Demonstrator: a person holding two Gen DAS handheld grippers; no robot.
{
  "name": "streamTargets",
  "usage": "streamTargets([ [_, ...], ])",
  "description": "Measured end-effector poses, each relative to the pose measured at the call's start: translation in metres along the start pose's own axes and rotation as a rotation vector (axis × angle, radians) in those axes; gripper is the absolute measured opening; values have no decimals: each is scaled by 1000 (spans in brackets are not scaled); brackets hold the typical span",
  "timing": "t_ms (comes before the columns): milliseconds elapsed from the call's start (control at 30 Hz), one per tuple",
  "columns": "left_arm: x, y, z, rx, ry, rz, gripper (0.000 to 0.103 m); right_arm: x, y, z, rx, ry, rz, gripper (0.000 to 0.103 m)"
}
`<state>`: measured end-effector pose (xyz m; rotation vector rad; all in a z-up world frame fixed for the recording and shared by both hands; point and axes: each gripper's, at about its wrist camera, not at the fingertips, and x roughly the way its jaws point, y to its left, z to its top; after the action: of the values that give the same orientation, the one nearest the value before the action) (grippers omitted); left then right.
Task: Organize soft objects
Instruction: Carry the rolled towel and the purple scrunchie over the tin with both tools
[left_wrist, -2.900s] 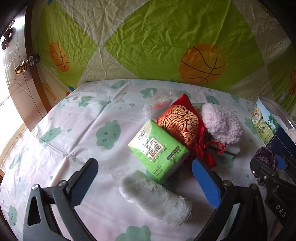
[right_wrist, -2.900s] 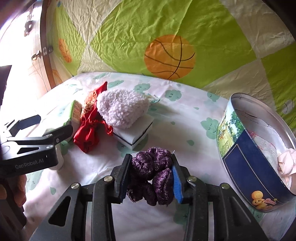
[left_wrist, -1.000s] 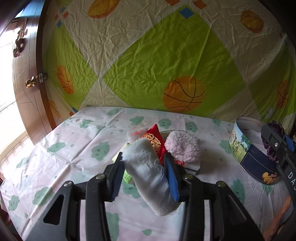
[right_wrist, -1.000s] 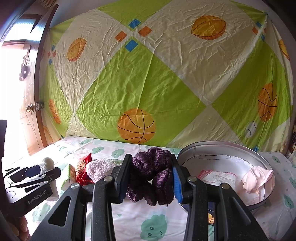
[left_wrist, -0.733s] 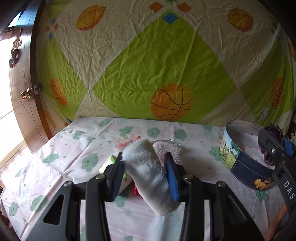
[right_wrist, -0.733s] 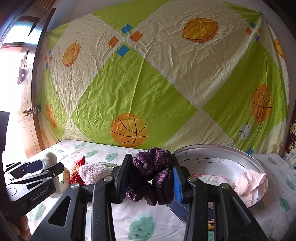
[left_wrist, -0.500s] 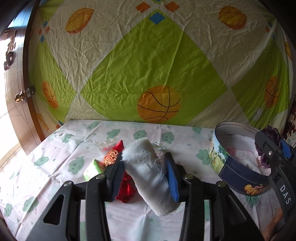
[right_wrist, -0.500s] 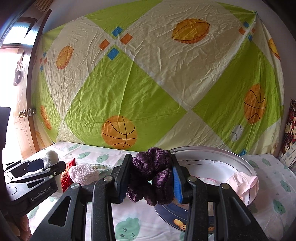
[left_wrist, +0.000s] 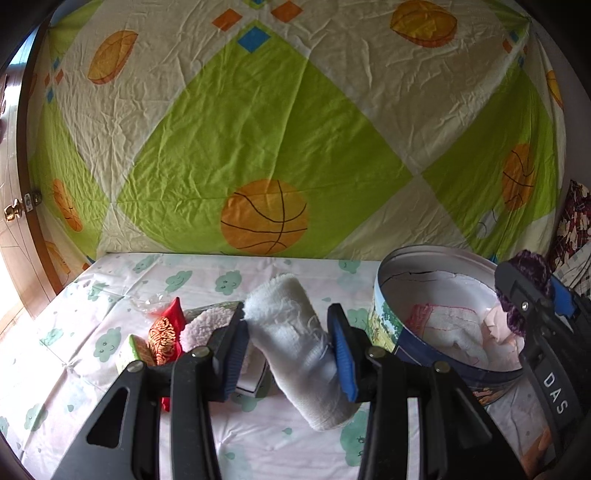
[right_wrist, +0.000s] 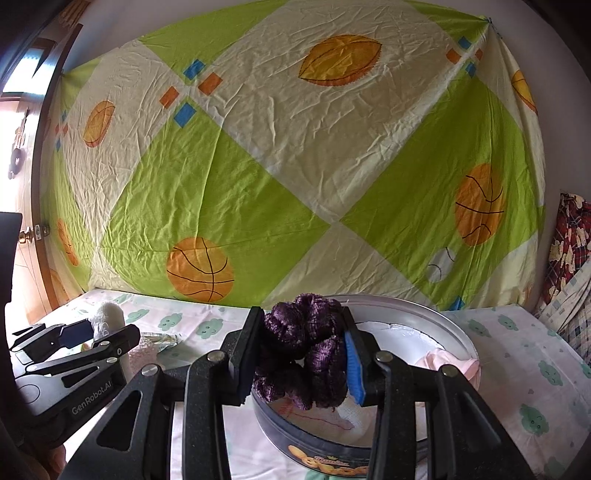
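Where tongs block, pouch half-hidden.

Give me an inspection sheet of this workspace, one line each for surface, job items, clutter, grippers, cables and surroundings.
Surface: bed sheet printed with green clouds, wrinkled.
Job's things: white rolled towel and purple scrunchie both held in the air; round tin already holds pale cloths; red brocade pouch, fluffy pink item and green tissue pack lie on the sheet.
Clutter: clear plastic wrapper behind the pouch.
Grippers: left hand-held gripper shut on the towel; right hand-held gripper shut on the scrunchie, over the tin.
Cables: nothing seen.
Surroundings: green and cream basketball-print cloth hung behind; wooden door at the left edge.
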<state>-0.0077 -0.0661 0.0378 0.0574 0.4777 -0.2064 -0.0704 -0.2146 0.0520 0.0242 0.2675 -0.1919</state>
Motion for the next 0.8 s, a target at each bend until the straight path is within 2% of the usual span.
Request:
streamTargets([
  [400,7,-43,10,32,-29,-57,42,20,-43,-3,29,74,-101,42],
  [800,17,-81,12,69,-38,-96,42,27,-75,-1,53,94,-158,42],
])
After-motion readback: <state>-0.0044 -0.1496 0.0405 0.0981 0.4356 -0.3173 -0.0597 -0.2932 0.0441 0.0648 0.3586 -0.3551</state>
